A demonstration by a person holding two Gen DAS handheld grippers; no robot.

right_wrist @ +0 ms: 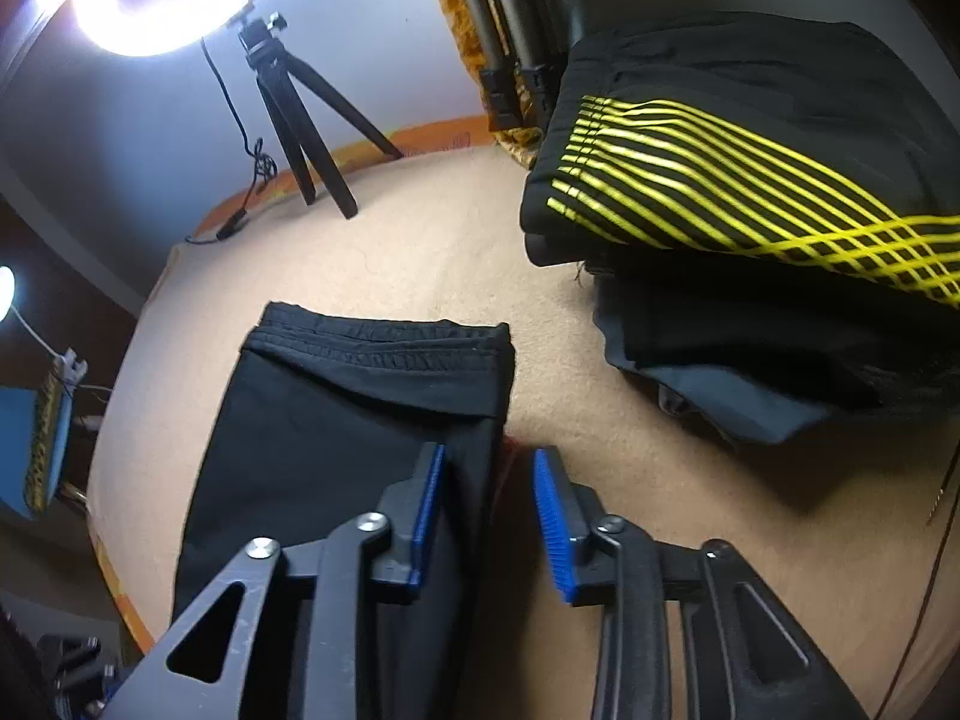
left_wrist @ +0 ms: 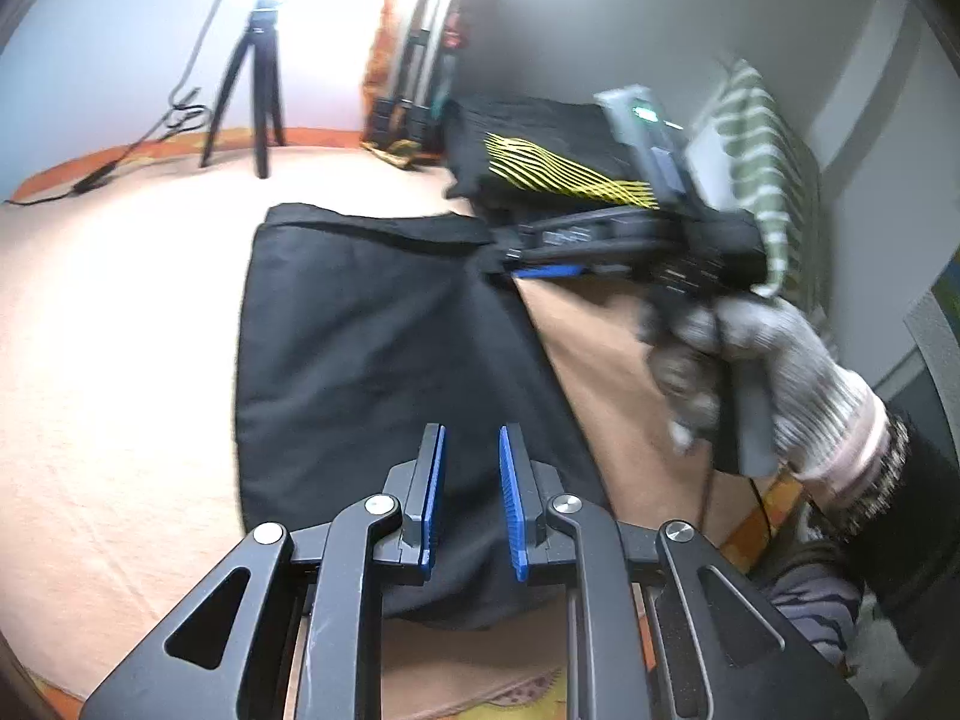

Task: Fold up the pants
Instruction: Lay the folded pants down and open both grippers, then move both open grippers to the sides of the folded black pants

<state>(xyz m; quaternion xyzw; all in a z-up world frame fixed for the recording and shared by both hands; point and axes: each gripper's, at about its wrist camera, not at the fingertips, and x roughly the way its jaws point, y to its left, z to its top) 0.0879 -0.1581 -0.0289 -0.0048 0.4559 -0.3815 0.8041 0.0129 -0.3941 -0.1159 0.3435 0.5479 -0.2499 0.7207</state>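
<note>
- The black pants [right_wrist: 360, 420] lie flat on the tan tabletop [right_wrist: 420, 252].
- The left tool [left_wrist: 472, 492] is apart, above the pants.
- The right tool [right_wrist: 489, 516] is apart at the pants' edge.

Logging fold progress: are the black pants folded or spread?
Folded: black pants form one narrow panel, waistband across the far end.

No legible text, brand, number or sign was found in either view. The right gripper [left_wrist: 510, 255], seen at centre right of the left wrist frame, carried small pale markings on its body, too blurred to read. A blue and yellow object [right_wrist: 45, 444] at the left edge of the right wrist frame bore yellow patterning, unreadable.
</note>
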